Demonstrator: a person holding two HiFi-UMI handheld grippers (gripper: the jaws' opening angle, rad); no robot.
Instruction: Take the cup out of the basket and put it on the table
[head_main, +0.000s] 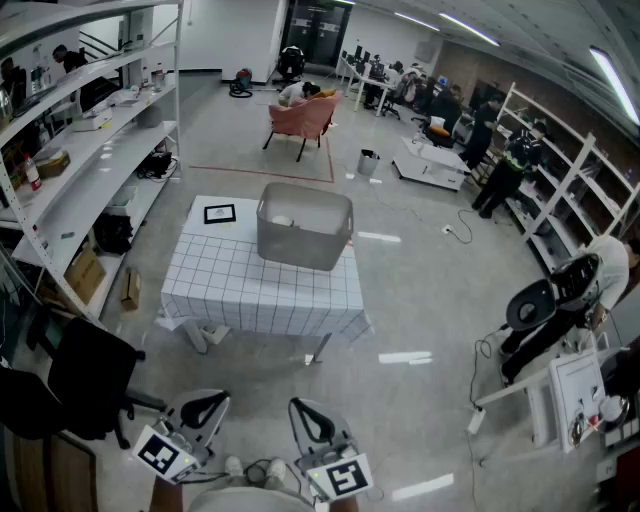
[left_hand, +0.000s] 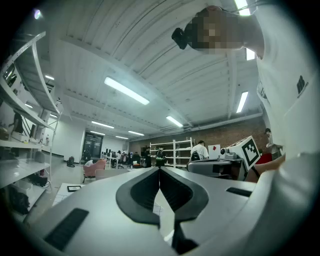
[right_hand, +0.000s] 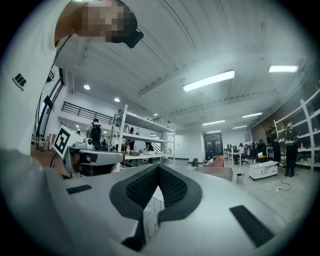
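Nothing had been picked up yet; to my eye this was only the approach. The left claw (head_main: 205, 408) was pressed shut on nothing. The right claw (head_main: 298, 406) beside it was likewise closed and empty. Both were held level, well short of the desk (head_main: 240, 290) with its white grid-checked cloth. Ahead of them on the desk stood the grey plastic basket (head_main: 300, 248), the small pale cup (head_main: 283, 221) inside it. Next would come walking up, opening one claw and reaching over the rim. A black office chair (head_main: 85, 372) stood left of the left claw, and a black-framed picture (head_main: 220, 213) lay far ahead of it; neither seemed to block the way.
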